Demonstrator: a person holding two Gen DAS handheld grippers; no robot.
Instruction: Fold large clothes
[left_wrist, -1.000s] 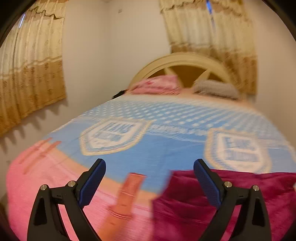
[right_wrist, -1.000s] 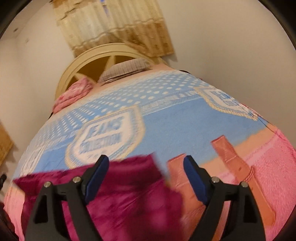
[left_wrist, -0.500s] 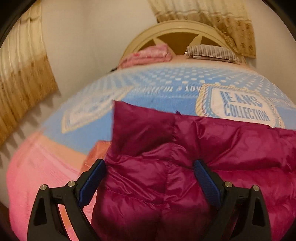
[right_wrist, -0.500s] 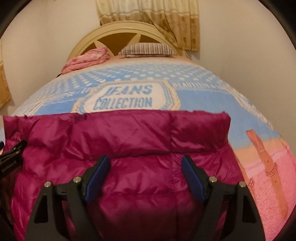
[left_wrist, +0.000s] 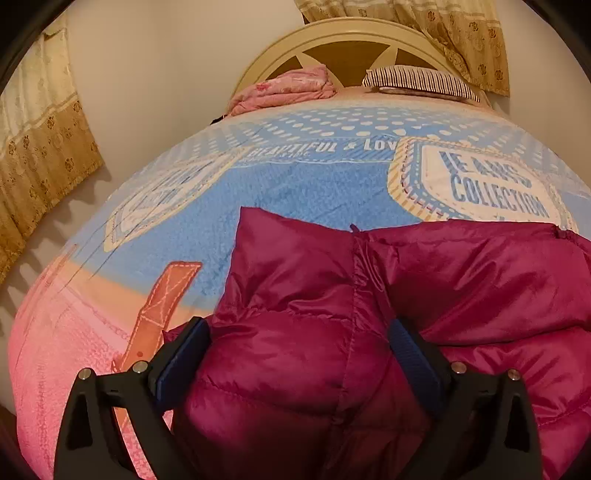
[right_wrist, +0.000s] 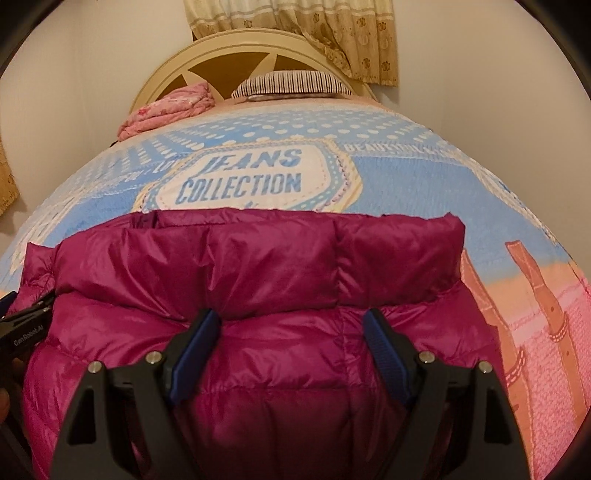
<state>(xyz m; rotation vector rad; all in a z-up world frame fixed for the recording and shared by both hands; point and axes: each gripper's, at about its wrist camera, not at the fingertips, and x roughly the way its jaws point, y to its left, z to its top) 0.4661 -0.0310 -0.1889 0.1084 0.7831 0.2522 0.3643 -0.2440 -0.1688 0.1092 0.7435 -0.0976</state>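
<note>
Magenta puffer jacket (left_wrist: 332, 332) lies near the bed (left_wrist: 295, 177) foot edge – collar toward headboard. Left tool (left_wrist: 299, 354) and right tool (right_wrist: 291, 347) both spread wide, jacket bulging between the pads – grip unclear.

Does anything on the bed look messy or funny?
Nothing is broken or spilled. The purple puffy jacket lies rumpled and unfolded at the near end of the bed cover. At the headboard end, a pink blanket sits in a loose bundle beside the striped pillow.

Jacket's (right_wrist: 258, 266) lower part cut off below
</note>
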